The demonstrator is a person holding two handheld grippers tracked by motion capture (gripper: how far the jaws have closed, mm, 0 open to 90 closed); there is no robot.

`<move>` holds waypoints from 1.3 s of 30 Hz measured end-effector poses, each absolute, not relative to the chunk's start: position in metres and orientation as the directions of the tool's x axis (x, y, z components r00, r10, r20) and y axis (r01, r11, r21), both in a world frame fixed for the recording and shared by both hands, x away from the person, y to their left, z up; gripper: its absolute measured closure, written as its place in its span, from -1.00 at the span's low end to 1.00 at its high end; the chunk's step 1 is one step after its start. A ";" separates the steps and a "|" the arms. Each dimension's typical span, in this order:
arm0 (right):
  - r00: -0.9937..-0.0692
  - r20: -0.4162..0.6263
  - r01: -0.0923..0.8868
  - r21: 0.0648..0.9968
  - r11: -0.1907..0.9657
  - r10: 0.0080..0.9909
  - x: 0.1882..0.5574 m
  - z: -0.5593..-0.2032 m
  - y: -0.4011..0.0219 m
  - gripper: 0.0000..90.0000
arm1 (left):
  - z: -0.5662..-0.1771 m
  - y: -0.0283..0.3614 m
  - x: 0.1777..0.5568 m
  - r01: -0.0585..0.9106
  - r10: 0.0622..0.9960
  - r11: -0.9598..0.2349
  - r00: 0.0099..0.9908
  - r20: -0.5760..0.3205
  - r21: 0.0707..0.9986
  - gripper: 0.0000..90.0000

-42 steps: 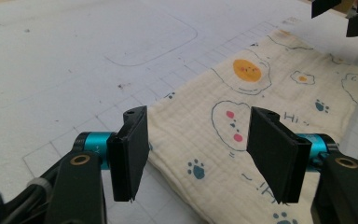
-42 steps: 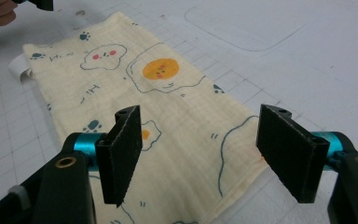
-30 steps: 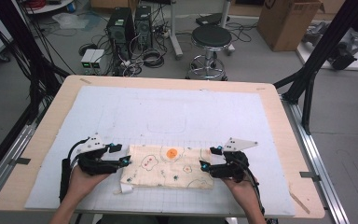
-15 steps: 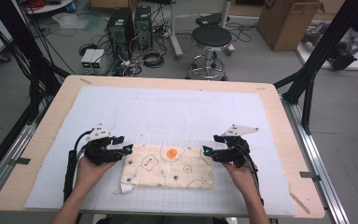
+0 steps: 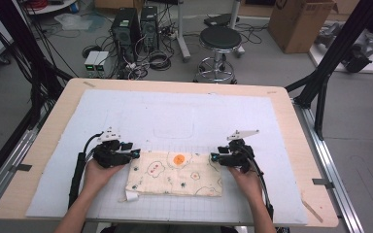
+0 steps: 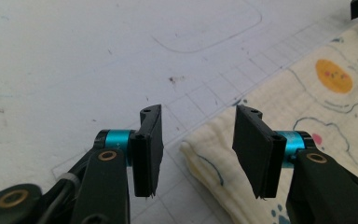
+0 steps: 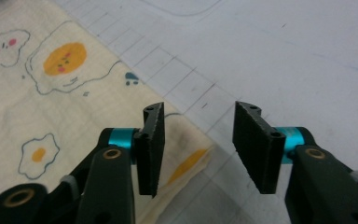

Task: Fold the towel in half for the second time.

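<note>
A cream cloth [image 5: 175, 173] printed with fried eggs lies folded flat on the white grid mat [image 5: 175, 116] near the front edge. My left gripper [image 5: 135, 154] is at its far left corner, my right gripper [image 5: 213, 156] at its far right corner. In the left gripper view the cloth [image 6: 307, 93] has its corner between the jaws of the left gripper [image 6: 198, 121]; the pads do not press on it. In the right gripper view the cloth [image 7: 51, 93] ends in a corner between the jaws of the right gripper [image 7: 198, 116], also untouched. Both pairs of jaws have just been closing.
The mat covers most of a wooden table [image 5: 291, 121]. On the floor beyond stand a round stool [image 5: 222, 39], computer towers [image 5: 136, 24] with cables and a cardboard box [image 5: 298, 24]. Black frame struts [image 5: 330, 68] rise at both sides.
Both hands have moved away from the person, from the cloth's side edges up to its far corners. Both pairs of jaws stand narrower than before.
</note>
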State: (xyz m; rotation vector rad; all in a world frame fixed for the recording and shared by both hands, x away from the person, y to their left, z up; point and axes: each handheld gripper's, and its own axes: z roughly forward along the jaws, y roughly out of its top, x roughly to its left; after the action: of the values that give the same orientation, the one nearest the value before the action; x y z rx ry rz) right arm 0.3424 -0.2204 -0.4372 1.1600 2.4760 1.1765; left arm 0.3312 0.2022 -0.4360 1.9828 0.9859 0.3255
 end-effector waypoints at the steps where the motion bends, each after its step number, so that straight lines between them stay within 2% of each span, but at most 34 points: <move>1: -0.688 0.165 0.580 0.711 0.399 0.707 0.342 -0.438 -0.220 0.28 | -0.436 0.202 0.331 0.518 0.744 -0.314 0.655 -0.133 0.796 0.21; 11: -0.705 0.148 0.573 0.696 0.433 0.694 0.340 -0.440 -0.217 0.58 | -0.443 0.200 0.335 0.542 0.742 -0.320 0.653 -0.150 0.777 0.48; 18: -0.710 0.199 0.585 0.700 0.410 0.675 0.340 -0.442 -0.221 0.81 | -0.443 0.198 0.335 0.566 0.743 -0.325 0.649 -0.166 0.758 0.82; 29: -0.719 0.253 0.598 0.700 0.391 0.647 0.344 -0.437 -0.221 0.87 | -0.432 0.205 0.343 0.556 0.756 -0.295 0.633 -0.166 0.777 0.86; 33: -0.716 0.246 0.590 0.714 0.377 0.653 0.351 -0.432 -0.221 0.87 | -0.428 0.204 0.349 0.544 0.765 -0.285 0.625 -0.154 0.789 0.86; 39: -0.703 0.233 0.586 0.725 0.362 0.672 0.362 -0.426 -0.219 0.88 | -0.429 0.209 0.356 0.553 0.784 -0.227 0.592 -0.186 0.802 0.86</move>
State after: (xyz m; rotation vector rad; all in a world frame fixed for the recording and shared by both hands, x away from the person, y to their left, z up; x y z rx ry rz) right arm 0.3622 -0.2193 -0.4263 1.1614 2.5064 1.2657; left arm 0.3559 0.2093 -0.4290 1.9132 1.0717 0.3205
